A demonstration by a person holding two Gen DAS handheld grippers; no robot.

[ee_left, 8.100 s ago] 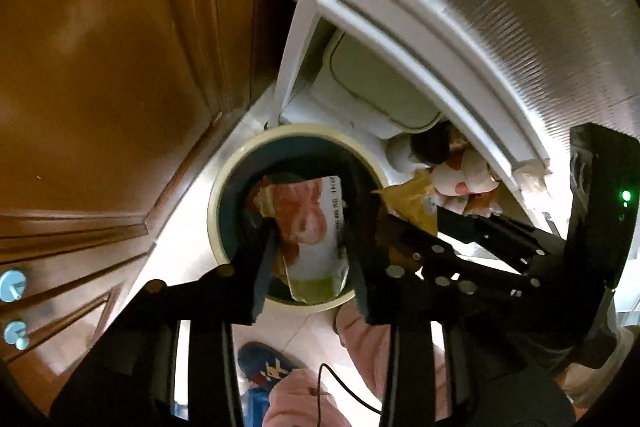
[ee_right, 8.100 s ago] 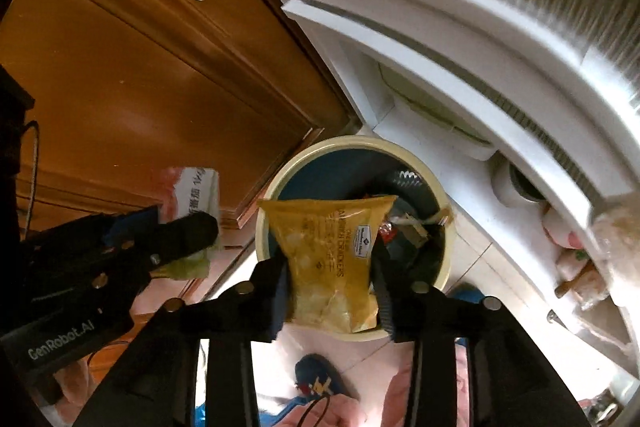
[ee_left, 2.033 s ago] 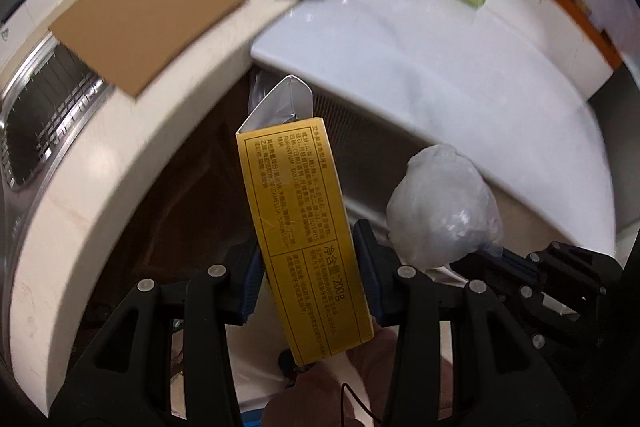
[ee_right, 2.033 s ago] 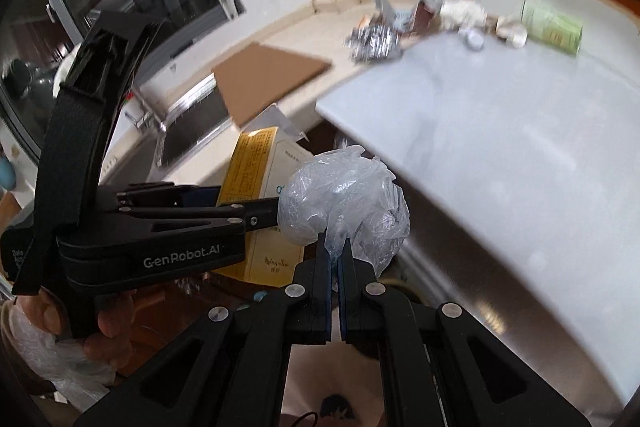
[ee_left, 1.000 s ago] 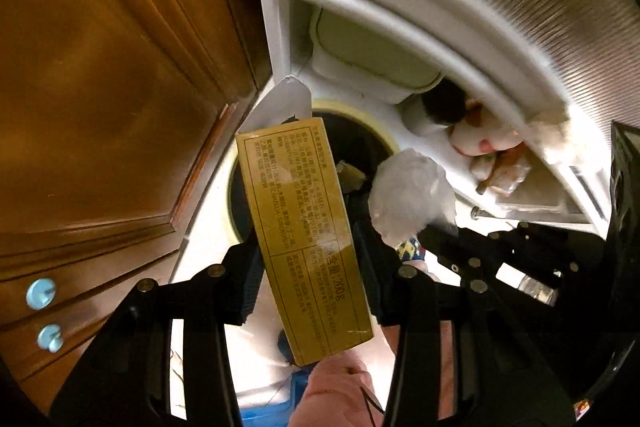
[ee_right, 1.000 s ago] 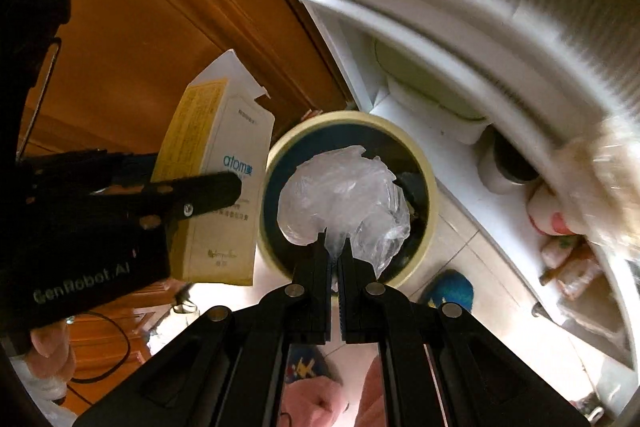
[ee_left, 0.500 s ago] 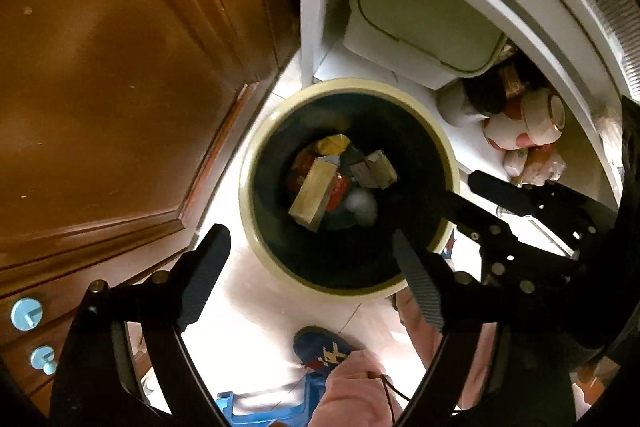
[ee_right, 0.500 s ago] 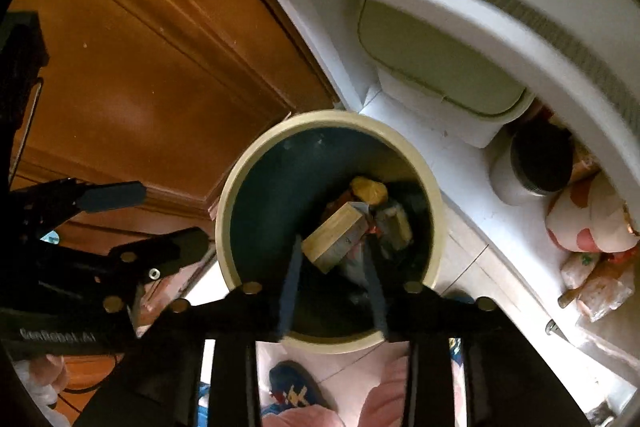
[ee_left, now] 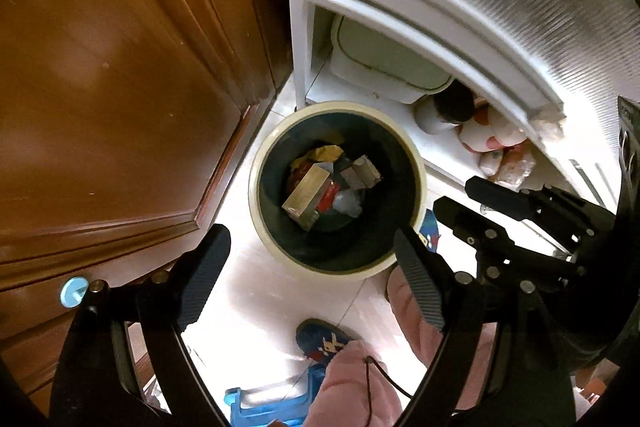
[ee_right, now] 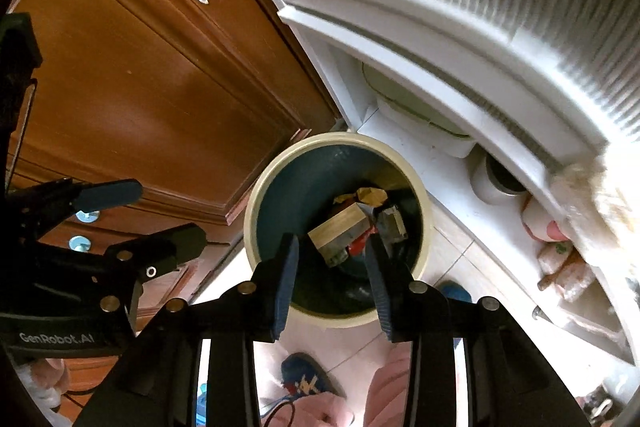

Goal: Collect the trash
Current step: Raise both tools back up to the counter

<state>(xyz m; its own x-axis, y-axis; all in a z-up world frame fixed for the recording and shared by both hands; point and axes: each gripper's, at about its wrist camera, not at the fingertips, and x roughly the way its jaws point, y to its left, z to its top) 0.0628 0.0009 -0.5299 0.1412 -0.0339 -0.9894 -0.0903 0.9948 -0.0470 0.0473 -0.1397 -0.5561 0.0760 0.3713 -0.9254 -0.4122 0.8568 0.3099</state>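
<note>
The round cream-rimmed, dark-lined trash bin (ee_left: pixel 337 187) held a yellow cardboard box (ee_left: pixel 306 195) and crumpled clear plastic (ee_left: pixel 347 202); the left gripper (ee_left: pixel 312 273) and right gripper (ee_right: pixel 331 279) had just been opening, jaws apart and empty.

Yellow carton (ee_left: pixel 307 191) lies tilted atop wrappers inside the cream-rimmed bin (ee_left: pixel 276 147), crumpled clear plastic bag (ee_left: pixel 347 202) touching it

White "GenRobot.AI" lettering on the side of the left tool (ee_right: pixel 136 223), right wrist view

Both wrist views look steeply down from above, sharing the trash bin (ee_left: pixel 256 187).
</note>
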